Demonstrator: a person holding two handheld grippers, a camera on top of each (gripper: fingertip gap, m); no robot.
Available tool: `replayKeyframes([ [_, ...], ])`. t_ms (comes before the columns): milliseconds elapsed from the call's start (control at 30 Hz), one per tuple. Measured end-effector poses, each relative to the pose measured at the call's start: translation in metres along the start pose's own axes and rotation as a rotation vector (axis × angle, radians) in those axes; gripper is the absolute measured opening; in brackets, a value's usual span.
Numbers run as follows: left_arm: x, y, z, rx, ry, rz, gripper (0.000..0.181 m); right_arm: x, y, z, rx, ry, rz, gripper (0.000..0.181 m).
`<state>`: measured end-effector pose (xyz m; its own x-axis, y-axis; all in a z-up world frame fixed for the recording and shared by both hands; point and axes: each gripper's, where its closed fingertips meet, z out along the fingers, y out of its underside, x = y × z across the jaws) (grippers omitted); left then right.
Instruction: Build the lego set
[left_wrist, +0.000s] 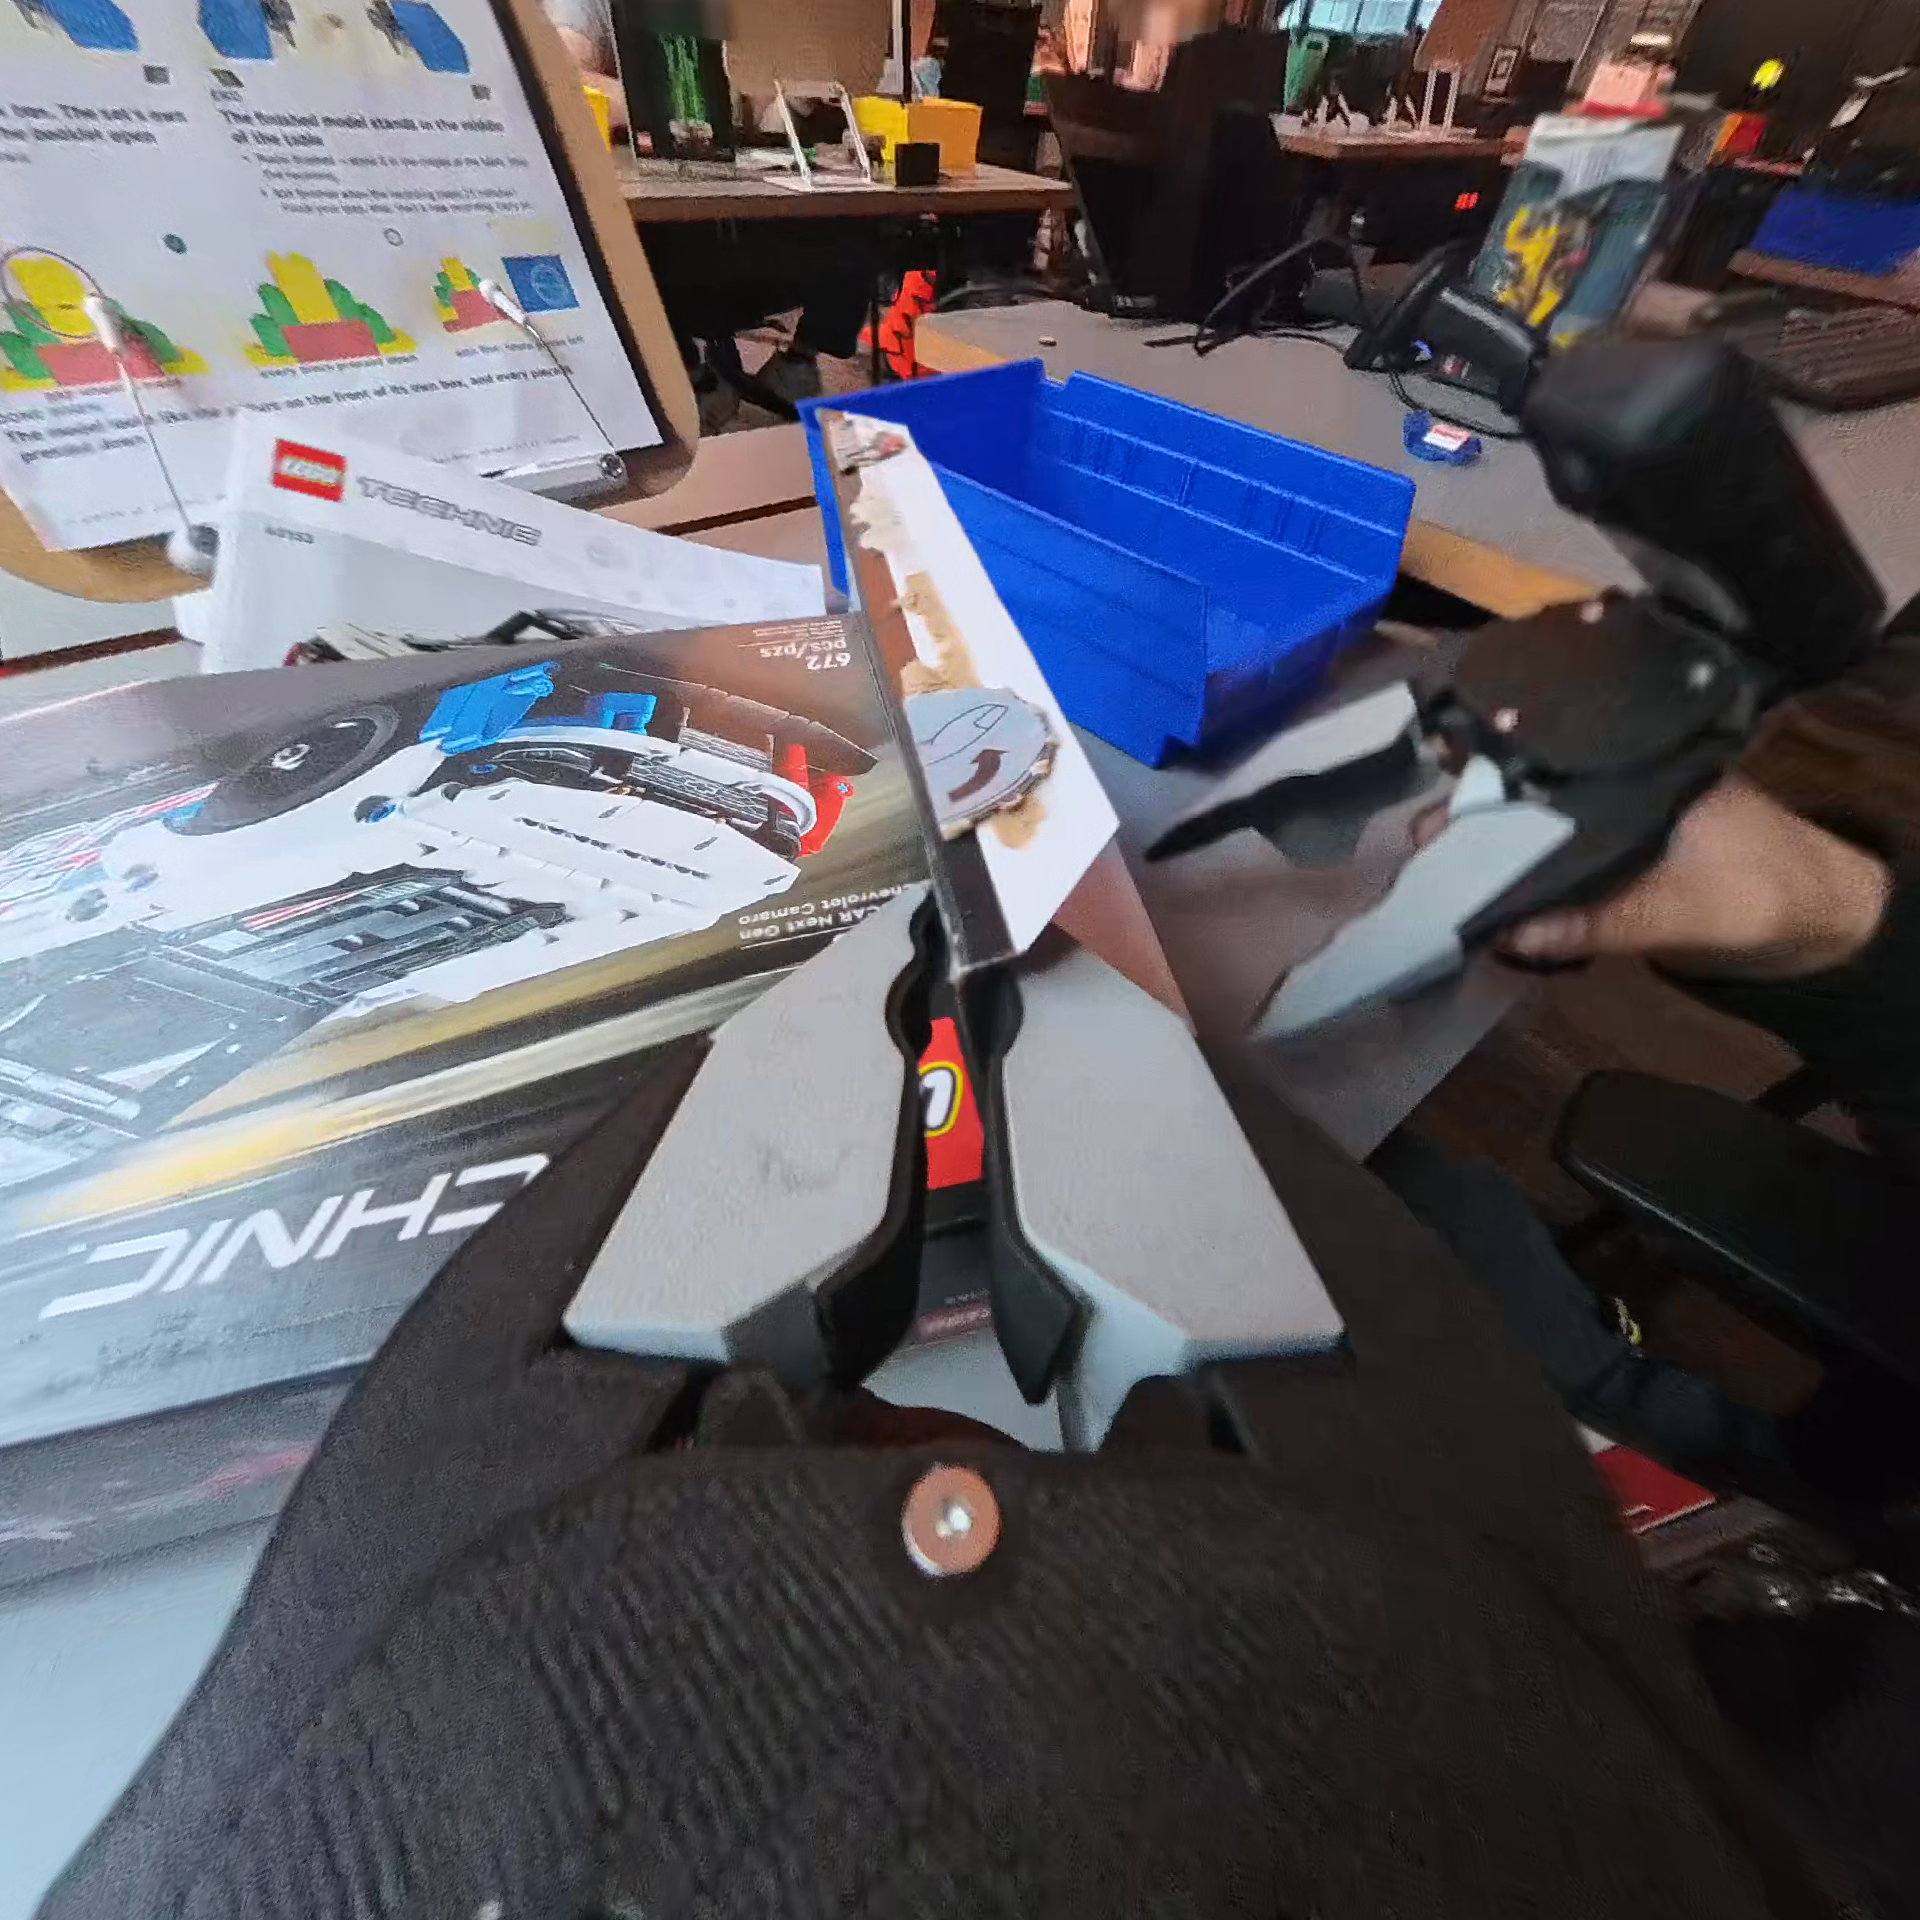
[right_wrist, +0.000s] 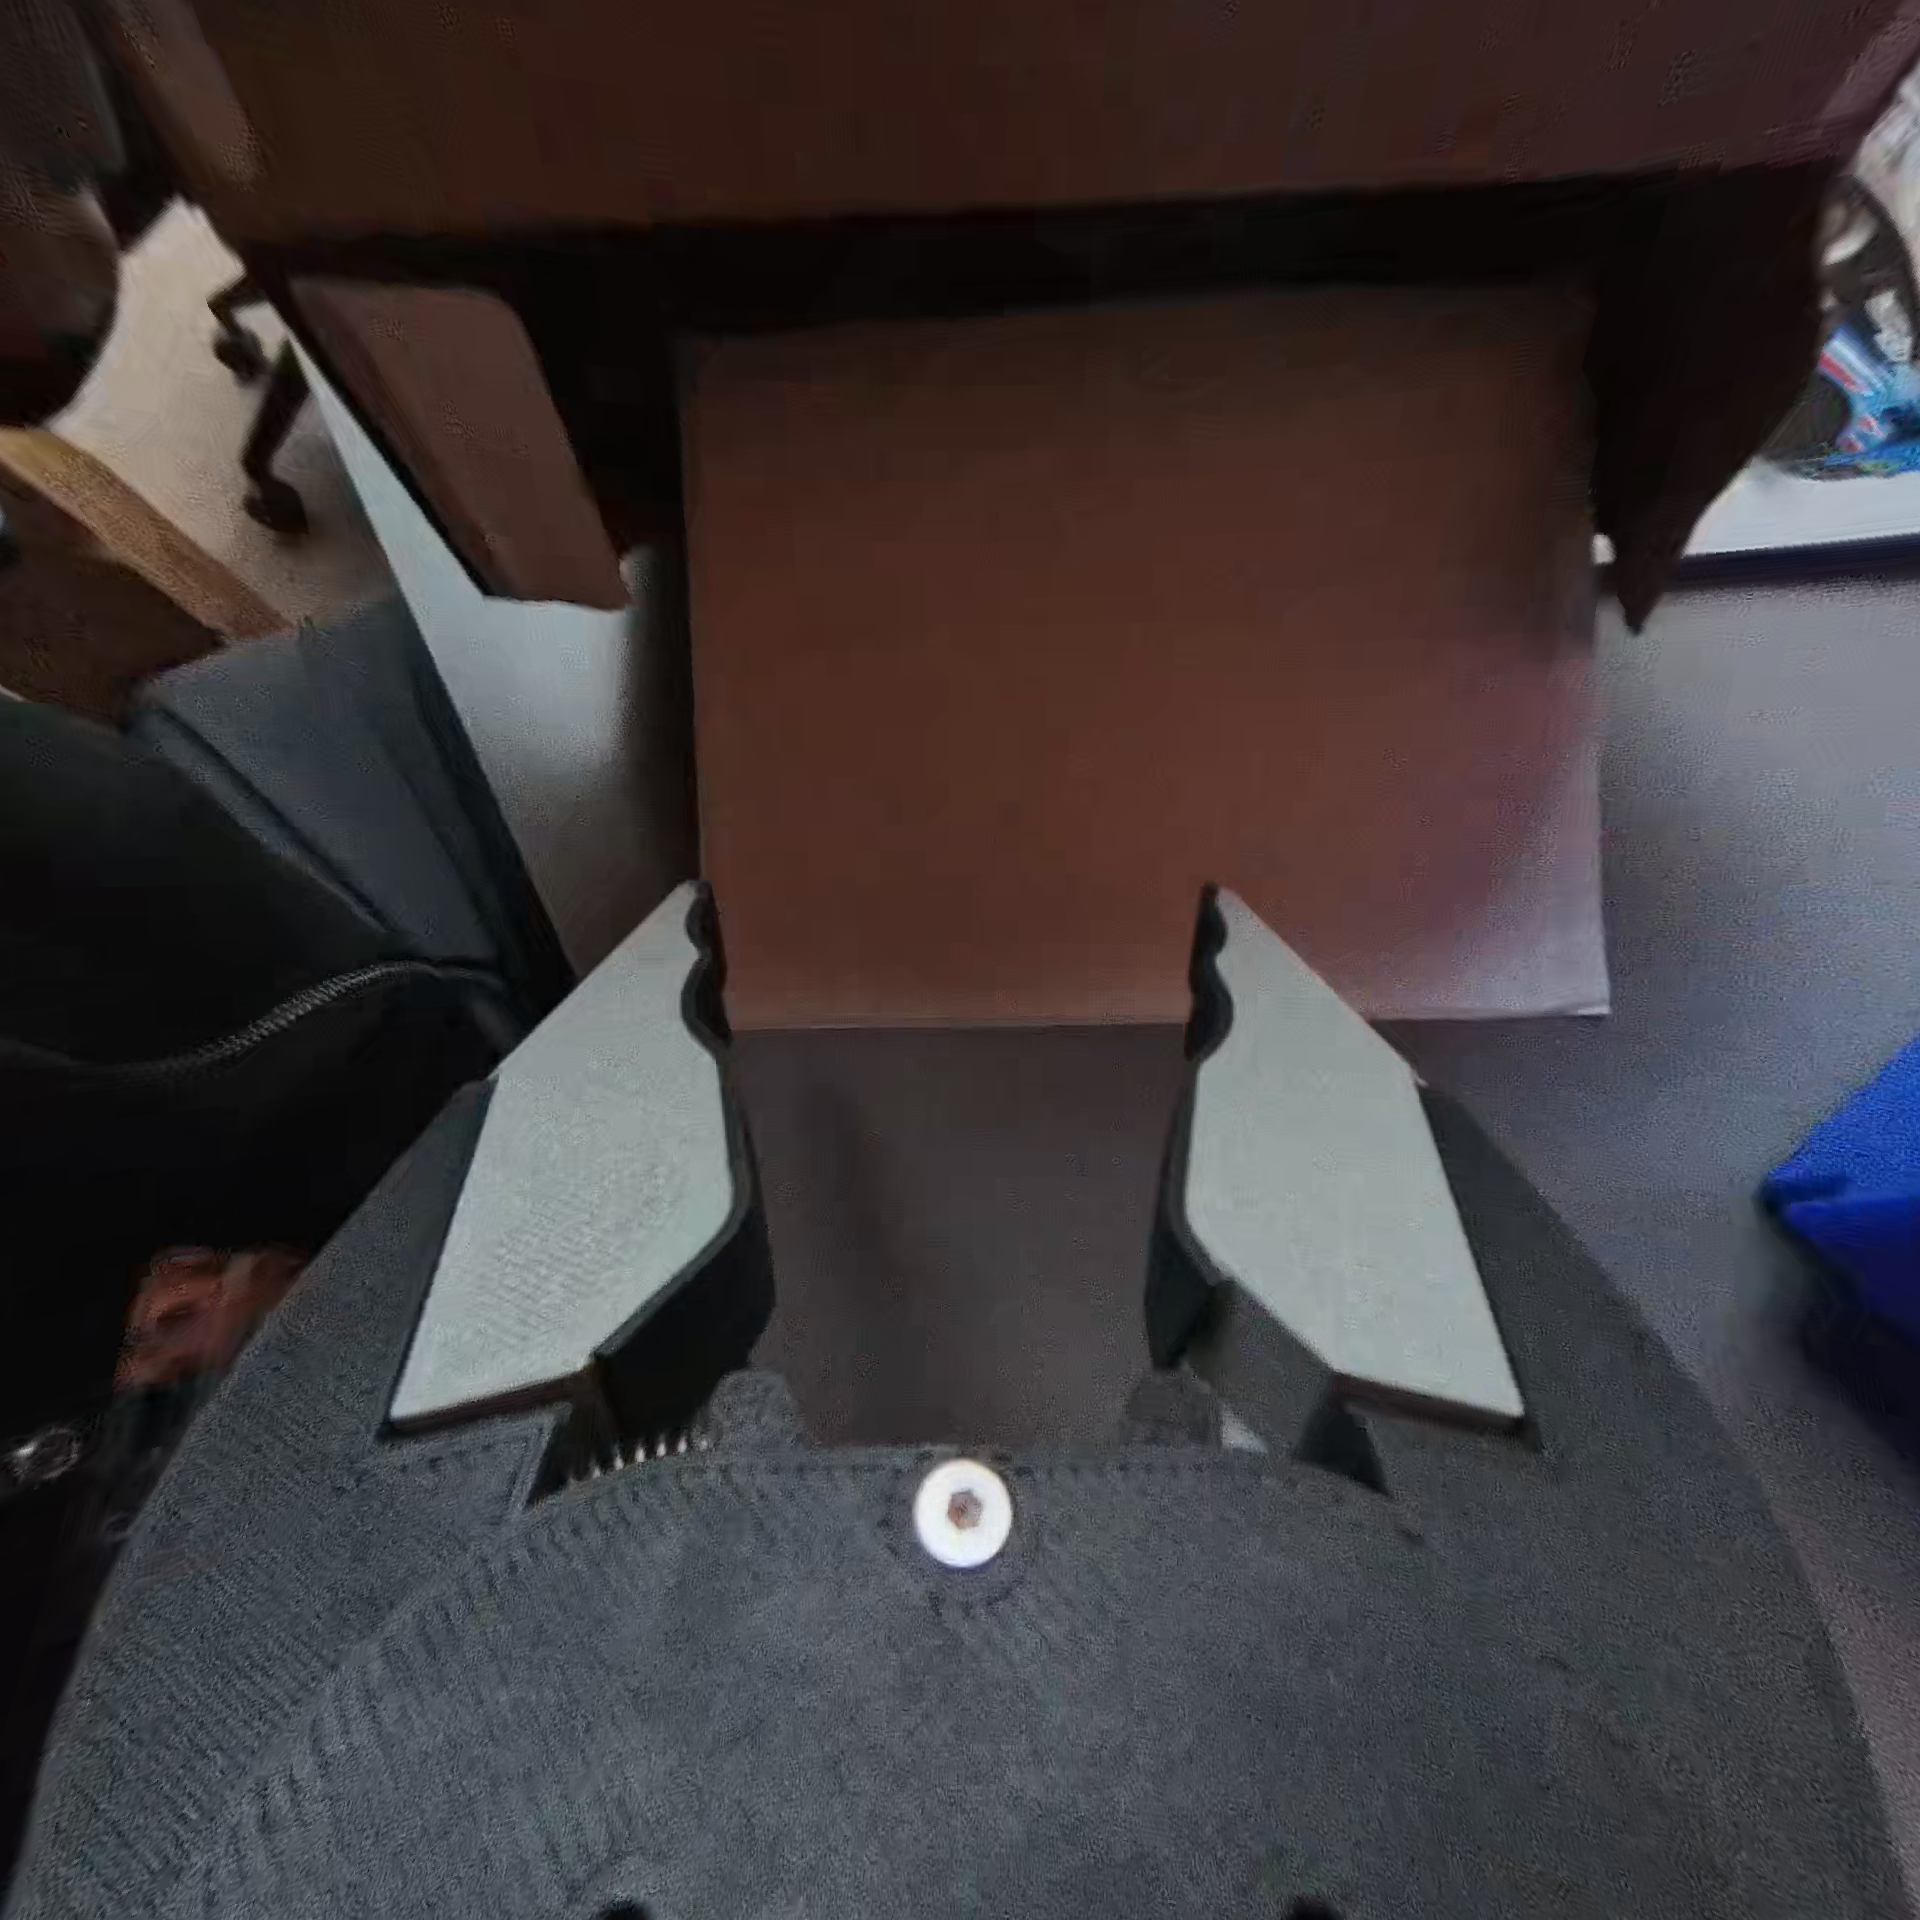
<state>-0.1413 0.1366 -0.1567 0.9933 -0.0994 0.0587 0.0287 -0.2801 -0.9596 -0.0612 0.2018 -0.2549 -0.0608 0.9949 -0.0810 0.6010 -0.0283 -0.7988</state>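
The Lego set's box (left_wrist: 416, 883) lies on the grey table, printed with a white and blue car. Its end flap (left_wrist: 987, 675) stands open, white with torn glue patches. My left gripper (left_wrist: 961, 997) is shut on the thin edge of this flap, with both pads pressed on the card. My right gripper (left_wrist: 1205, 940) is open and empty to the right of the flap, held by a hand (left_wrist: 1714, 894). In the right wrist view the right gripper (right_wrist: 956, 966) has its jaws wide apart in front of the brown inner side of a cardboard flap (right_wrist: 1132, 675), without touching it.
A blue bin (left_wrist: 1143, 561) stands behind the flap; it also shows at the right edge of the right wrist view (right_wrist: 1860, 1195). A white instruction booklet (left_wrist: 468, 540) and a picture sheet on a stand (left_wrist: 312, 260) are at the back left. A black bag (right_wrist: 156, 987) lies at the left.
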Motion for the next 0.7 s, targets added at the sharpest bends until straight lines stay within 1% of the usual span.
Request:
replayKeyframes([
  [33, -0.004, -0.004, -0.002, 0.008, -0.001, -0.009, 0.001, -0.013, 0.008, 0.007, -0.018, 0.033, -0.048, 0.090],
  [67, -0.008, -0.007, -0.003, 0.012, -0.005, -0.003, 0.001, -0.027, 0.012, 0.013, -0.021, 0.064, -0.109, 0.097],
  [100, -0.012, -0.009, -0.004, 0.016, -0.009, 0.001, 0.001, -0.040, 0.012, 0.019, -0.020, 0.112, -0.172, 0.098],
  [133, -0.014, -0.011, -0.004, 0.014, -0.013, 0.003, 0.000, -0.048, 0.010, 0.024, -0.022, 0.180, -0.228, 0.097],
  [167, -0.016, -0.011, -0.004, 0.008, -0.016, 0.007, 0.000, -0.048, 0.006, 0.028, -0.026, 0.273, -0.286, 0.093],
  [200, -0.017, -0.010, -0.005, 0.006, -0.020, 0.009, 0.000, -0.045, -0.001, 0.031, -0.026, 0.371, -0.354, 0.084],
  [233, -0.018, -0.011, -0.006, 0.008, -0.021, 0.011, 0.000, -0.042, -0.008, 0.035, -0.019, 0.436, -0.421, 0.070],
  [267, -0.019, -0.012, -0.007, 0.012, -0.022, 0.012, 0.000, -0.041, -0.010, 0.041, -0.025, 0.447, -0.471, 0.053],
  [300, -0.021, -0.013, -0.008, 0.020, -0.027, 0.016, 0.000, -0.042, -0.009, 0.050, -0.051, 0.420, -0.498, 0.050],
  [367, -0.026, -0.016, -0.014, 0.041, -0.037, 0.016, 0.000, -0.032, -0.004, 0.063, -0.094, 0.409, -0.479, 0.024],
  [433, -0.032, -0.019, -0.021, 0.063, -0.045, 0.004, 0.000, -0.023, 0.005, 0.066, -0.139, 0.400, -0.478, 0.000],
  [500, -0.040, -0.019, -0.027, 0.078, -0.056, 0.001, 0.000, -0.024, 0.011, 0.058, -0.146, 0.389, -0.473, 0.000],
  [567, -0.048, -0.014, -0.032, 0.079, -0.066, -0.007, 0.000, -0.028, 0.020, 0.039, -0.133, 0.377, -0.431, 0.000],
  [633, -0.055, -0.003, -0.036, 0.067, -0.069, -0.016, 0.000, -0.035, 0.021, 0.012, -0.055, 0.350, -0.370, 0.000],
  [700, -0.058, 0.016, -0.035, 0.033, -0.062, -0.022, 0.000, -0.037, 0.014, -0.019, 0.035, 0.339, -0.297, 0.000],
])
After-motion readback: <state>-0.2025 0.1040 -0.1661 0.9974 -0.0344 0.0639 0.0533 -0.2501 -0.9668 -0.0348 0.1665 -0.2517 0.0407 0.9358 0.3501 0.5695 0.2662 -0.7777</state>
